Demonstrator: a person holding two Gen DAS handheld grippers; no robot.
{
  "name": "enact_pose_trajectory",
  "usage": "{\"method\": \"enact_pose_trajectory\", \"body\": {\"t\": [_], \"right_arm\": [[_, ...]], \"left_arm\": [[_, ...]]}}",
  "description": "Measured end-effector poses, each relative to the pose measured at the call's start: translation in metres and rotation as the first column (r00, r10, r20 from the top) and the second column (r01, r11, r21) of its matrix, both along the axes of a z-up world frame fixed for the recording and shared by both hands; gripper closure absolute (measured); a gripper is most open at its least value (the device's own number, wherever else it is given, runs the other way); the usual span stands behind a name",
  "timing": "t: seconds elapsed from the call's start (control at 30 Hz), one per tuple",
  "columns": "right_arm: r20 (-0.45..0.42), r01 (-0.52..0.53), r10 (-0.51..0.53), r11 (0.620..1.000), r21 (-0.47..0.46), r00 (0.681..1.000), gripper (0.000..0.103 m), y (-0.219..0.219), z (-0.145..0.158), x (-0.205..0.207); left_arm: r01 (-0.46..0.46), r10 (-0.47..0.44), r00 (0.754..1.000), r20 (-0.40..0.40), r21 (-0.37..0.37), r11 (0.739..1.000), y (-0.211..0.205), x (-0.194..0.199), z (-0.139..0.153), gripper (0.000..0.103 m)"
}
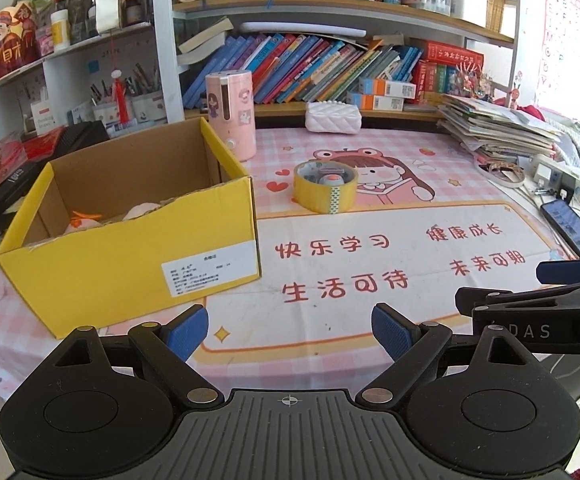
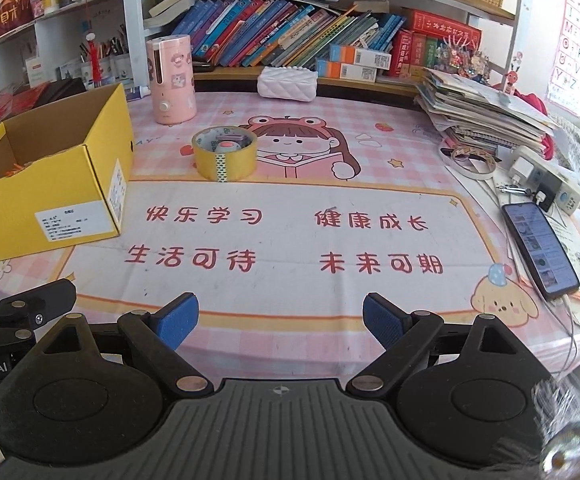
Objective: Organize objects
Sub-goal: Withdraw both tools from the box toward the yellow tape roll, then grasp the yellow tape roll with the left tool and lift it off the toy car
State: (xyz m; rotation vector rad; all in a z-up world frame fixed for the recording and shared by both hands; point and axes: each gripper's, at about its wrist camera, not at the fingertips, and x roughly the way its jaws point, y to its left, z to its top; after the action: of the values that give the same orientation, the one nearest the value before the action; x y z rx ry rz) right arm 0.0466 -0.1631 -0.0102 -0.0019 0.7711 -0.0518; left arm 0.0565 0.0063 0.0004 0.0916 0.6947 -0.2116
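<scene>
Both grippers, left [image 1: 290,330] and right [image 2: 280,320], hang released and empty above the mat's near edge. The tape roll [image 2: 224,154] lies ahead mid-table, just right of the yellow box [image 1: 130,216], roughly as near to either.

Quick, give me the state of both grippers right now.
Left gripper: open, nothing between its pads.
Right gripper: open, nothing between its pads.

Slanted books [image 2: 274,36], paper stack [image 2: 485,114], phone [image 2: 539,246]
</scene>
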Motion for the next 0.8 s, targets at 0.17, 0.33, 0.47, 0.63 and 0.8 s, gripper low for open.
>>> {"method": "enact_pose_trajectory", "body": {"t": [0.17, 0.33, 0.47, 0.63, 0.8], "right_arm": [[-0.005, -0.021, 0.021, 1.0, 0.002, 1.0, 0.014, -0.009, 0.0, 0.021], [-0.005, -0.044, 0.044, 0.999, 0.004, 0.999, 0.014, -0.021, 0.001, 0.044], [-0.004, -0.074, 0.074, 0.997, 0.003, 0.997, 0.014, -0.031, 0.002, 0.064], [-0.006, -0.107, 0.107, 0.994, 0.006, 0.994, 0.014, -0.044, 0.001, 0.089], [-0.008, -0.149, 0.149, 0.989, 0.013, 0.989, 0.014, -0.055, 0.0, 0.11]], "left_arm": [[-0.008, 0.008, 1.0, -0.001, -0.001, 1.0, -0.012, 0.016, 0.0, 0.012], [-0.018, 0.018, 1.0, 0.0, -0.005, 1.0, -0.027, 0.034, 0.0, 0.012], [-0.041, 0.041, 0.999, -0.001, -0.007, 0.999, -0.038, 0.048, -0.002, 0.012], [-0.067, 0.067, 0.998, -0.007, -0.006, 0.998, -0.052, 0.064, -0.002, 0.012], [-0.094, 0.094, 0.995, -0.012, -0.003, 0.996, -0.065, 0.078, -0.003, 0.012]]}}
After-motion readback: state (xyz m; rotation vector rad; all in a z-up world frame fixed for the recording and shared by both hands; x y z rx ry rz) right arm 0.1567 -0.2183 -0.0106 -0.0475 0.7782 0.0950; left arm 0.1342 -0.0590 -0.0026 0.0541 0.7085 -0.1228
